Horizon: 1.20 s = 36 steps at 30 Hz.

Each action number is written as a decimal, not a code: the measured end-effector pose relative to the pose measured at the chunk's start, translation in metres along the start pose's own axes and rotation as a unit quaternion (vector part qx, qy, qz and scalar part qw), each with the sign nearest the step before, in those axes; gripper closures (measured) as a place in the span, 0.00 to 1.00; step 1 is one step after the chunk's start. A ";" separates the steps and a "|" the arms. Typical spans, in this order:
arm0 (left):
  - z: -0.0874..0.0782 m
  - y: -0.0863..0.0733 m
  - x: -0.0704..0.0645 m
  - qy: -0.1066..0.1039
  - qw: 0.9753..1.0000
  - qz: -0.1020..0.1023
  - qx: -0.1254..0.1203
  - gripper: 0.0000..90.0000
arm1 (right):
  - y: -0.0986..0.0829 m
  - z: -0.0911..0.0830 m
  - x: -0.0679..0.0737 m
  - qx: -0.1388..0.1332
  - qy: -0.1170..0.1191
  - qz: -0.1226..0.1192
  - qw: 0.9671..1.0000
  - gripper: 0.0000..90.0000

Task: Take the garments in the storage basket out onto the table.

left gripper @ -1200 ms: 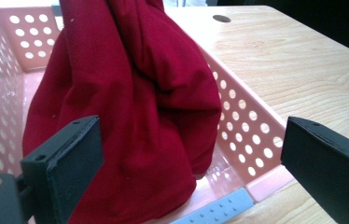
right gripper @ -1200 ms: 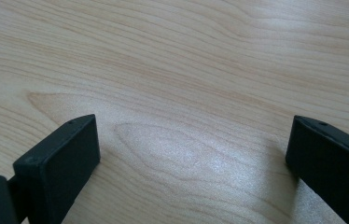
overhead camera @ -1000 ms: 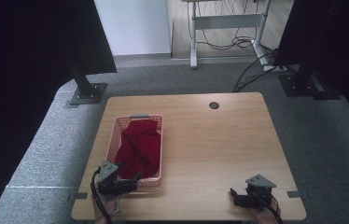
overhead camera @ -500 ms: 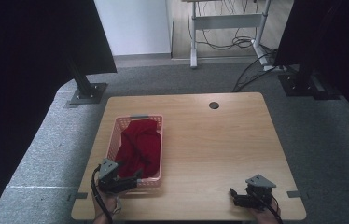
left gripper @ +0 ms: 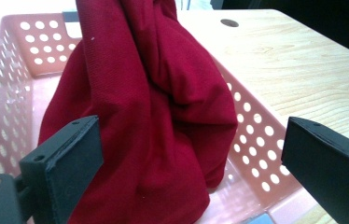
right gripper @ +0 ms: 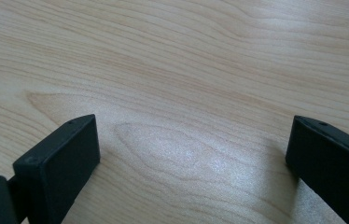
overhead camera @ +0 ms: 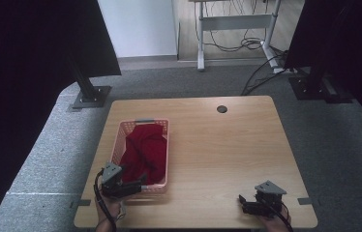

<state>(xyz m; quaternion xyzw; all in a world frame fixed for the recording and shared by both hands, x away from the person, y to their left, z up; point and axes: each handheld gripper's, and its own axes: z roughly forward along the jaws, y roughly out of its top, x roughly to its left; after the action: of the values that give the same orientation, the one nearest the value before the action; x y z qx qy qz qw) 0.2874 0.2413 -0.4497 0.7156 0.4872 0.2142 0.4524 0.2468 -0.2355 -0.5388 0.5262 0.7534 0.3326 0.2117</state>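
- The red cloth [overhead camera: 145, 152] lies bunched inside the pink basket [overhead camera: 116, 150], which stands on the left half of the wooden surface [overhead camera: 227, 150].
- In the left gripper view the cloth [left gripper: 149, 107] rises in a folded heap above the basket's perforated walls [left gripper: 16, 79], close before the jaws.
- The left gripper [overhead camera: 138, 184] sits at the basket's near end, its jaws spread wide and pointing at the cloth, holding nothing.
- The right gripper [overhead camera: 243, 205] rests near the front right edge of the surface, well apart from the basket.
- Its jaws are spread too, with bare wood grain [right gripper: 186, 93] between them.
- A round dark hole [overhead camera: 222, 109] marks the far side of the surface; grey carpet [overhead camera: 48, 145] surrounds it.
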 end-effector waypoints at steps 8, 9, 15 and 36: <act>0.003 0.003 0.001 0.001 1.000 0.000 0.000 0.05 | 0.000 0.000 0.000 0.000 0.000 0.000 1.000 0.03; 0.003 0.002 0.002 0.001 1.000 -0.001 -0.001 0.05 | 0.000 0.000 0.000 0.000 0.000 0.000 1.000 0.03; 0.002 0.003 0.003 0.002 1.000 -0.001 -0.001 0.05 | 0.000 0.000 0.000 -0.001 -0.001 0.001 1.000 0.03; 0.009 0.013 0.005 0.001 1.000 -0.006 0.000 0.05 | 0.000 0.000 0.000 -0.001 -0.001 0.001 1.000 0.03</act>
<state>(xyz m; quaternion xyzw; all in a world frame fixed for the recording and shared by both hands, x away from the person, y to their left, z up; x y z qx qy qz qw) 0.3034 0.2402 -0.4437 0.7128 0.4917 0.2120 0.4531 0.2466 -0.2354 -0.5389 0.5267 0.7525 0.3331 0.2128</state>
